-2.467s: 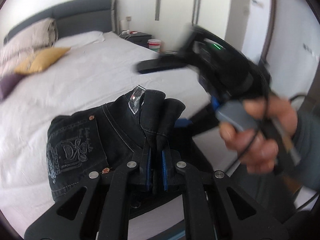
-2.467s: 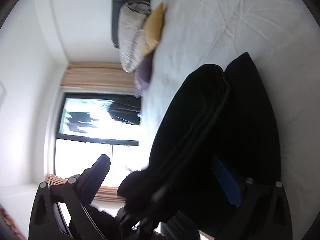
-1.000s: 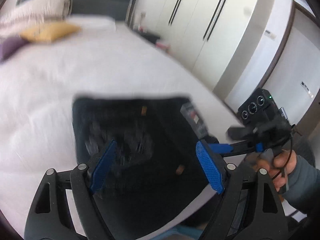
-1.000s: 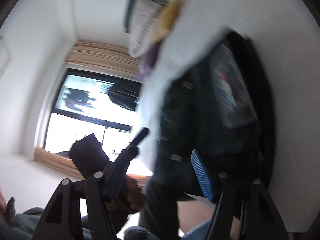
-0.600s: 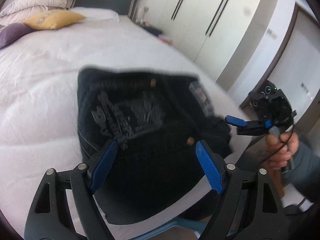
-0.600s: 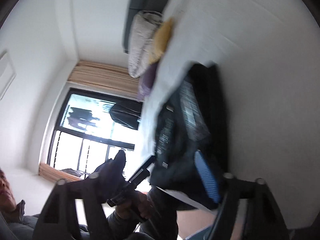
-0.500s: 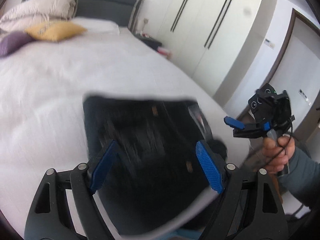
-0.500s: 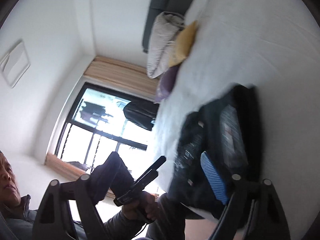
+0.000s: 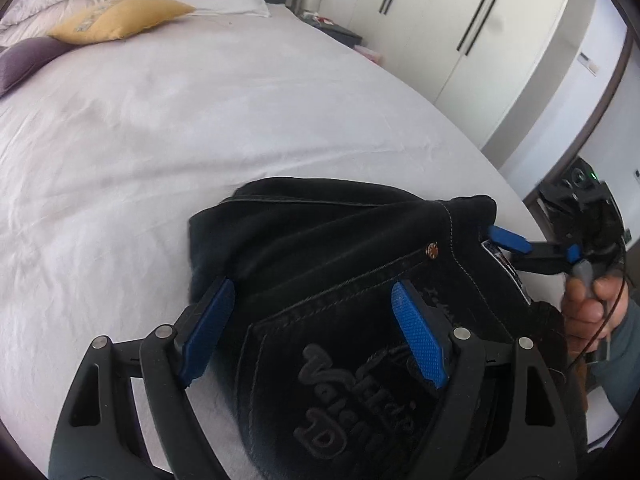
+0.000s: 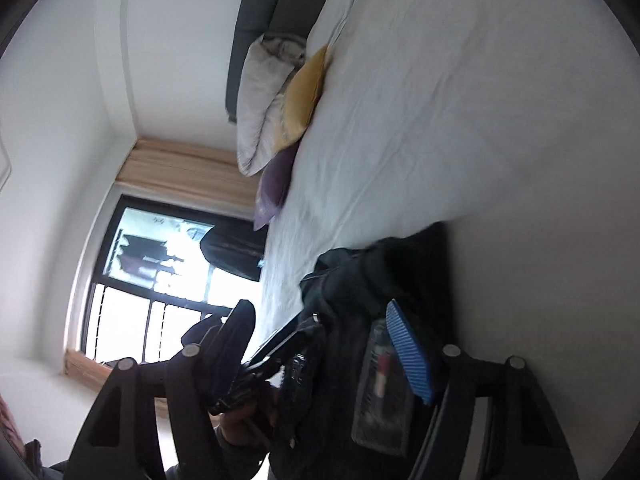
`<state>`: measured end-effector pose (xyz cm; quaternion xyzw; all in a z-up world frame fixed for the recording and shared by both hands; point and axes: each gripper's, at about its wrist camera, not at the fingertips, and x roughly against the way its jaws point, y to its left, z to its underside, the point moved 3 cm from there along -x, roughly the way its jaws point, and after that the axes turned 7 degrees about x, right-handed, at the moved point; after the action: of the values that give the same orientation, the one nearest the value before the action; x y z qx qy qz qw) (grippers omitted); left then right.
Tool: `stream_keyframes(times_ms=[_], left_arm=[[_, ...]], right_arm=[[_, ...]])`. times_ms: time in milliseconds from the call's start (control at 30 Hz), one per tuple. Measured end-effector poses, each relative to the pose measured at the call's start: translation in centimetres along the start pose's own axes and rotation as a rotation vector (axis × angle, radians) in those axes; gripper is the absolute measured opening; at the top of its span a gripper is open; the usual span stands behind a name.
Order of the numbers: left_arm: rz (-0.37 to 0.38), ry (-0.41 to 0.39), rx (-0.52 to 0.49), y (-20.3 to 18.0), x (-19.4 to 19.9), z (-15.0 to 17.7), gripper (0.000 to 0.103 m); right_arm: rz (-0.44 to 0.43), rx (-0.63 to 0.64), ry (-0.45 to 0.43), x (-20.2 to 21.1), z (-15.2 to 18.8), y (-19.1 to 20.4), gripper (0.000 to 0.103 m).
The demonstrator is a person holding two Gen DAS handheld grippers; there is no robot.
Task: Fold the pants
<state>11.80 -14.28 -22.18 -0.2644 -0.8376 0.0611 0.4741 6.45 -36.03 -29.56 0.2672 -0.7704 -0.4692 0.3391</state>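
Note:
The black jeans lie folded in a compact bundle near the foot of the white bed, back pocket with raised lettering facing up. My left gripper is open, its blue pads spread low over the bundle's near part, holding nothing. My right gripper is open beside the jeans; in the left wrist view it shows at the bundle's right edge, one blue pad by the waistband tag. Whether it touches the cloth I cannot tell.
Pillows, a yellow cushion and a purple one lie at the head of the bed by a grey headboard. White wardrobes stand along the right wall. A window shows in the rotated right wrist view.
My left gripper let go of the jeans and opened. Since then it has dropped closer over the folded bundle. The right gripper has come in against the bundle's right edge.

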Motion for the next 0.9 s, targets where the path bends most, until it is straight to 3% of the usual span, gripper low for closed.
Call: stream_keyframes(times_ms=[67, 167, 267, 367, 533, 900], left_arm=[[-0.027, -0.027, 0.036, 0.3, 1.7, 0.0, 0.080], [-0.057, -0.060, 0.111, 1.0, 4.4, 0.7, 0.080], [-0.068, -0.023, 0.168, 1.9, 5.7, 2.3, 0.080], [-0.060, 0.026, 0.178, 1.5, 6.4, 3.8, 0.080], [-0.079, 0.104, 0.174, 0.5, 6.3, 5.8, 0.083], [-0.069, 0.173, 0.136, -1.5, 4.0, 4.8, 0.090]], right_arm=[[0.066, 0.009, -0.038, 2.4, 0.4, 0.7, 0.093], [0.088, 0.050, -0.030, 4.3, 1.3, 1.9, 0.094], [0.121, 0.054, 0.035, 3.8, 2.8, 2.5, 0.095], [0.146, 0.030, 0.105, 2.3, 4.3, 2.1, 0.095], [0.173, 0.003, 0.121, 1.3, 4.3, 0.8, 0.095], [0.216, 0.054, 0.239, -1.9, 3.9, 1.4, 0.097]])
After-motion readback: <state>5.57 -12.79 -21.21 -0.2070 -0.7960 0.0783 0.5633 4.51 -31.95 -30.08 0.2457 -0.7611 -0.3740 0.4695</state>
